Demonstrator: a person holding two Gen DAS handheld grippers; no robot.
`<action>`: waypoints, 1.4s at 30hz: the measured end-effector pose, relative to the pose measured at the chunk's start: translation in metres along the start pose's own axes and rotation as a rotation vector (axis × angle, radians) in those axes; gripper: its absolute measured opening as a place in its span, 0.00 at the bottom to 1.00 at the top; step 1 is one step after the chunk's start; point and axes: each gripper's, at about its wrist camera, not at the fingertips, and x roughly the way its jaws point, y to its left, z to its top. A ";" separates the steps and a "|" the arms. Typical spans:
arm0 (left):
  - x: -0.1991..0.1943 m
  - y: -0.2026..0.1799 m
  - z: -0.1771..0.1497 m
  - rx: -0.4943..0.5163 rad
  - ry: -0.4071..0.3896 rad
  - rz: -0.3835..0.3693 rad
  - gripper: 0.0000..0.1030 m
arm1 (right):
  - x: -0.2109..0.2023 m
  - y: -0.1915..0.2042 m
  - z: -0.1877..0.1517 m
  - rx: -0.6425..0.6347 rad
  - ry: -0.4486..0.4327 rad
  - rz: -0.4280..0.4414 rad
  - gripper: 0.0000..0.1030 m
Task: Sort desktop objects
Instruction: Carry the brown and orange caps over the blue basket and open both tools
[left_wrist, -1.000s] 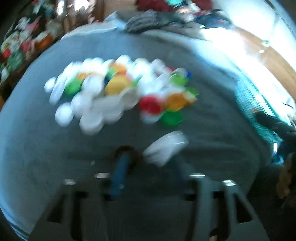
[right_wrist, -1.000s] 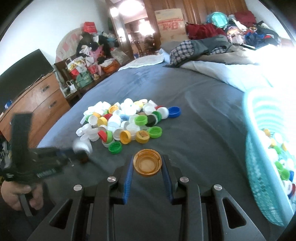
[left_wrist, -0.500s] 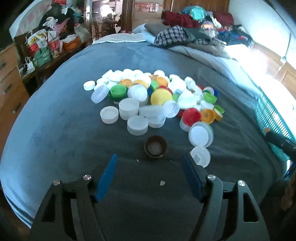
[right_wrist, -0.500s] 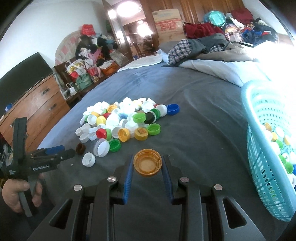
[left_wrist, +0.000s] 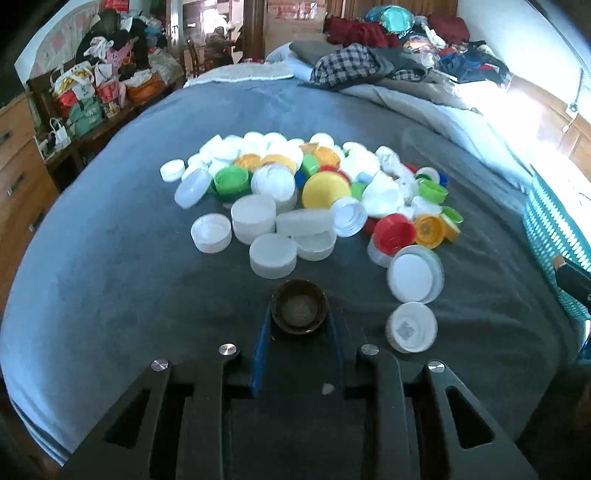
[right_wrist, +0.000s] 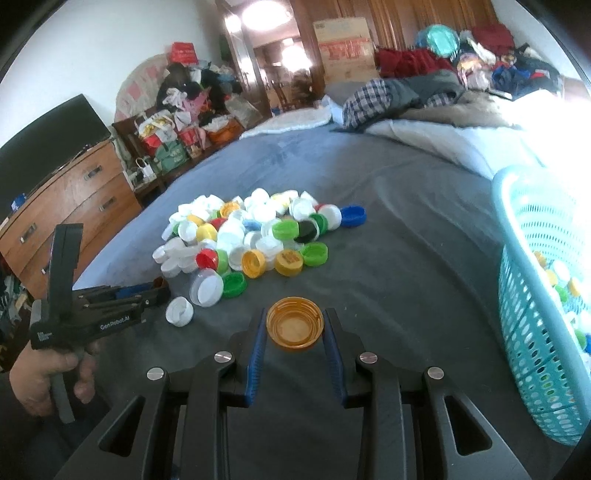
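Already we had a cap in each tool, so the picking step looked done on both sides. At the far left of the right wrist view, our hand (right_wrist: 48, 373) gripped the handle of the left gripper (left_wrist: 298, 325), whose fingers had closed narrow on a dark brown cap (left_wrist: 299, 307), open side up, low over the grey blanket (left_wrist: 110, 266). Just right of it lay a small white cap (left_wrist: 411, 326) and, a little farther off, a larger white lid (left_wrist: 413, 273), both apart from the fingers.

Moving right, the pile of caps (right_wrist: 251, 236) sat in the middle of the blanket, white ones mostly, with green, yellow, red and blue mixed in. Nearer us, the right gripper (right_wrist: 294, 328) held an orange cap (right_wrist: 294, 326) between its blue pads (right_wrist: 256, 347), fingers narrow on its sides, hollow facing up and clear of the pile.

At the far right stood the teal basket (right_wrist: 532, 332), with caps of several colours already lying inside it.

We judged the sorting well short of finished, since most of the pile remained. The next move seemed to call for carrying each held cap rightward over the basket rim before opening the fingers, keeping the grip firm on the way and staying high enough not to clip the rim.
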 end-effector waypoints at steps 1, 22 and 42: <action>-0.006 -0.002 0.002 0.003 -0.007 -0.006 0.24 | -0.005 0.001 0.001 -0.005 -0.013 0.002 0.31; -0.075 -0.289 0.123 0.371 -0.102 -0.340 0.24 | -0.169 -0.118 0.061 0.055 -0.136 -0.332 0.31; -0.076 -0.344 0.107 0.487 -0.122 -0.332 0.61 | -0.205 -0.173 0.050 0.166 -0.159 -0.433 0.89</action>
